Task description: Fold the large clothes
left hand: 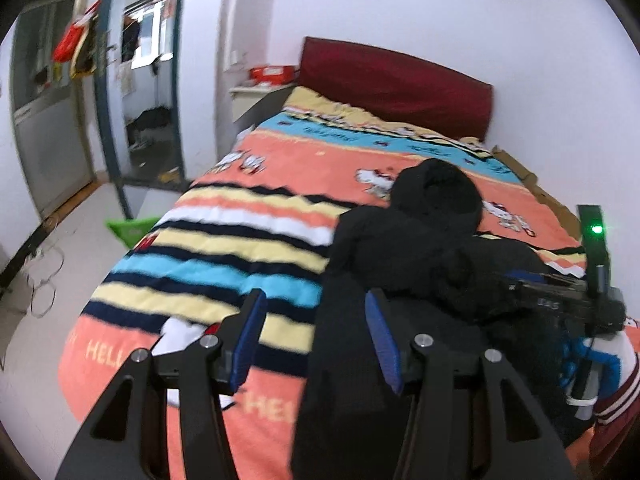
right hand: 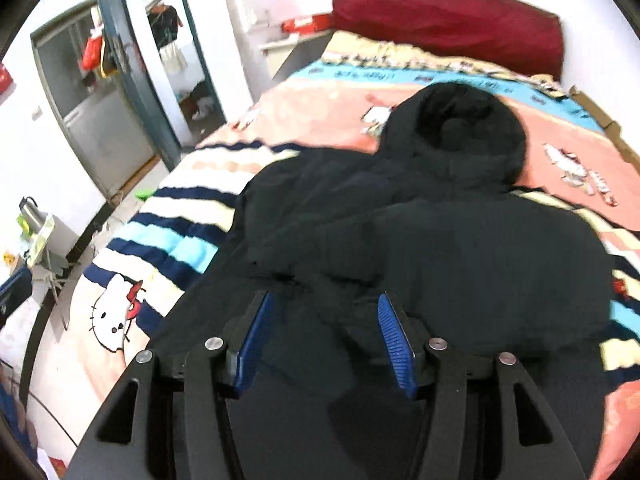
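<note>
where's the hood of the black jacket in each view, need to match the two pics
Left wrist: the hood sits right of centre, above the left gripper, on the orange band of the bedspread.
Right wrist: the hood sits upper centre-right, well above the right gripper.
Shared landmark: the dark red headboard behind the hood against the wall.

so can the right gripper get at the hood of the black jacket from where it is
Probably yes. The right gripper has its fingers apart over the near part of the black jacket. The hood lies uncovered farther up the bed, with only the jacket's own body between.
</note>
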### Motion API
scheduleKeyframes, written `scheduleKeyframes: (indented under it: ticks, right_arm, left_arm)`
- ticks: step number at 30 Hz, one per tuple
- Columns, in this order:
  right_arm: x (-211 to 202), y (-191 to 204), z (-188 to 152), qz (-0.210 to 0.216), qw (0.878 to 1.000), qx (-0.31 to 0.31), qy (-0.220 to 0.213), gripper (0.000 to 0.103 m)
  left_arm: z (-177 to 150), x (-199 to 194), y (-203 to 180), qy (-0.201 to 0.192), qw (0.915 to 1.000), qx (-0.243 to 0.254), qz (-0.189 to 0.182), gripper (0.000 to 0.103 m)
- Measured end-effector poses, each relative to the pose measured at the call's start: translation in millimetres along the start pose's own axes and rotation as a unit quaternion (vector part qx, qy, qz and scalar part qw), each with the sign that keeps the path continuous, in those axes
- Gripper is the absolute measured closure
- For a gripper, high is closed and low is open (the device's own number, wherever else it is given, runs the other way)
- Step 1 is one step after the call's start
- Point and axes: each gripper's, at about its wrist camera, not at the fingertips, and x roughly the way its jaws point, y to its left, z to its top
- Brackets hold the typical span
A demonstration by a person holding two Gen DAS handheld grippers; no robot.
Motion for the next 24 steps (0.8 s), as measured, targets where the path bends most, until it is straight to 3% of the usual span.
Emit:
scheduleKeyframes:
  ticks: [4, 7, 11, 18, 24]
  right_arm:
    - [-37.9, -65.0, 3.3, -0.030, 0.999, 0.024, -0.018, 0.048]
    - [-60.2, -118.8, 4.0, -0.076, 0.996, 0.034, -0.021, 0.048]
    - [-68.7, -173.3, 12.3, -0.117, 0.992, 0.048, -0.022, 0.048]
    - [-7.6, -214.8, 30.5, -0.127, 0.990, 0.061, -0.010, 0.047]
    - [58.4, -229.5, 18.0, -0.104, 0.991, 0.083, 0.011, 0.046]
  left_arm:
    - [13.9, 23.3, -48.9, 0.014, 0.9992, 0.025, -0.029, 0.054]
    - [22.6, 51.0, -92.7, 0.033, 0.9969, 0.052, -0.049, 0.054]
    - [35.3, 94.2, -160.0, 0.049, 0.9911, 0.104, -0.068, 0.054]
    - [43.5, 190.0, -248.6, 0.071, 0.9805, 0.156, -0.096, 0.054]
    - [26.9, 253.8, -258.6, 0.094, 0.9777, 0.170, -0.080, 0.054]
